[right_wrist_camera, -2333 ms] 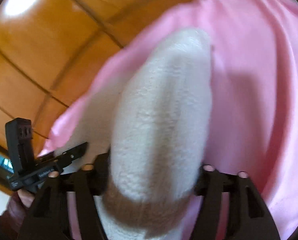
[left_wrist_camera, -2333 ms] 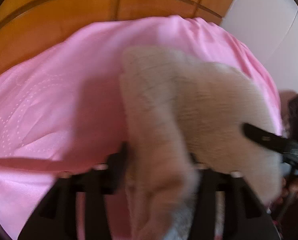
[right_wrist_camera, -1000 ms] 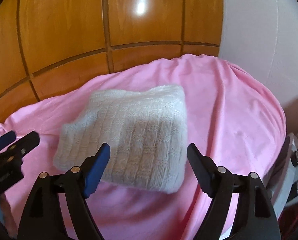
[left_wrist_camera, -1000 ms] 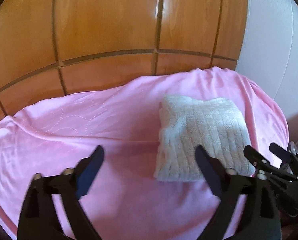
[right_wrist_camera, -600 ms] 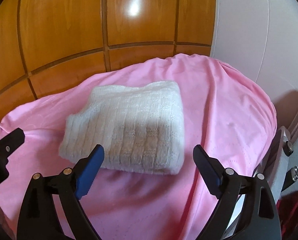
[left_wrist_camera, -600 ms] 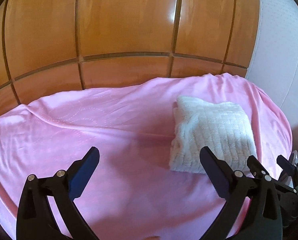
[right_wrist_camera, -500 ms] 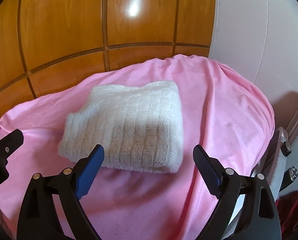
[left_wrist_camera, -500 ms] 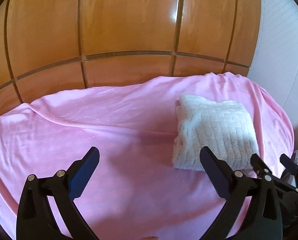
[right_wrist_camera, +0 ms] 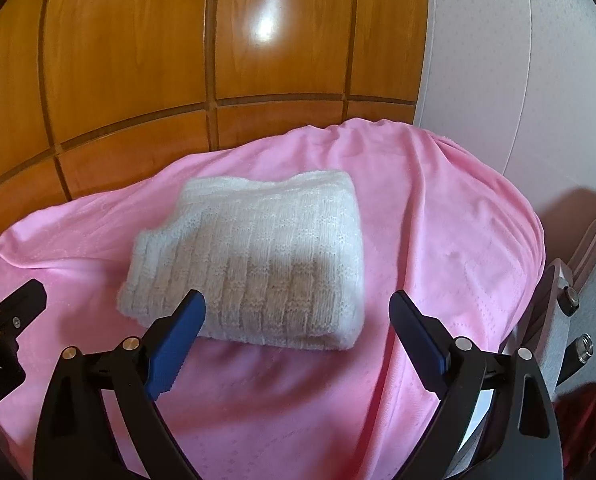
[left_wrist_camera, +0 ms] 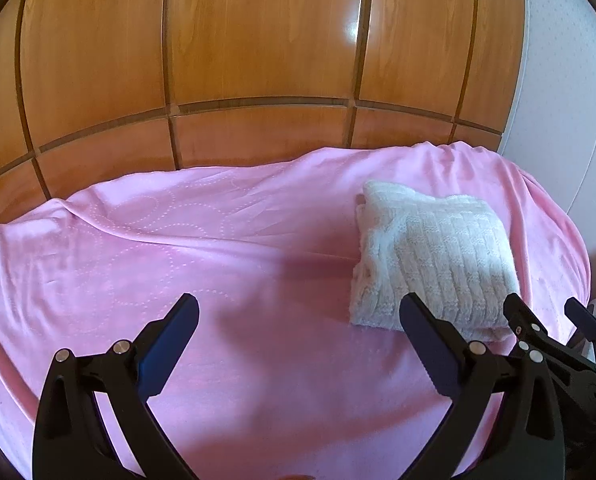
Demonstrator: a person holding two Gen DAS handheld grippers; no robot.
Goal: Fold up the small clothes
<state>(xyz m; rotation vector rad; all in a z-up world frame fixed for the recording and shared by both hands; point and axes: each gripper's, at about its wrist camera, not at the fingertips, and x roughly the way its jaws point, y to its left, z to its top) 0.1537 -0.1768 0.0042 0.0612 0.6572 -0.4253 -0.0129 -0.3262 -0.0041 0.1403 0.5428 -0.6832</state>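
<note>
At the bottom of each wrist view, the left tool [left_wrist_camera: 298, 322] and the right tool [right_wrist_camera: 298, 316] gape wide, empty. Beyond them the folded white knit garment [right_wrist_camera: 254, 258] lies centre-frame on the pink blanket [left_wrist_camera: 146, 248]. Wooden panels [left_wrist_camera: 258, 48] fill the top.

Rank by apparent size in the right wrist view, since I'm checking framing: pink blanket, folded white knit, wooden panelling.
1. wooden panelling and pink blanket: both fill large areas, too alike to rank.
2. folded white knit: clearly smallest, lying on the blanket.
</note>
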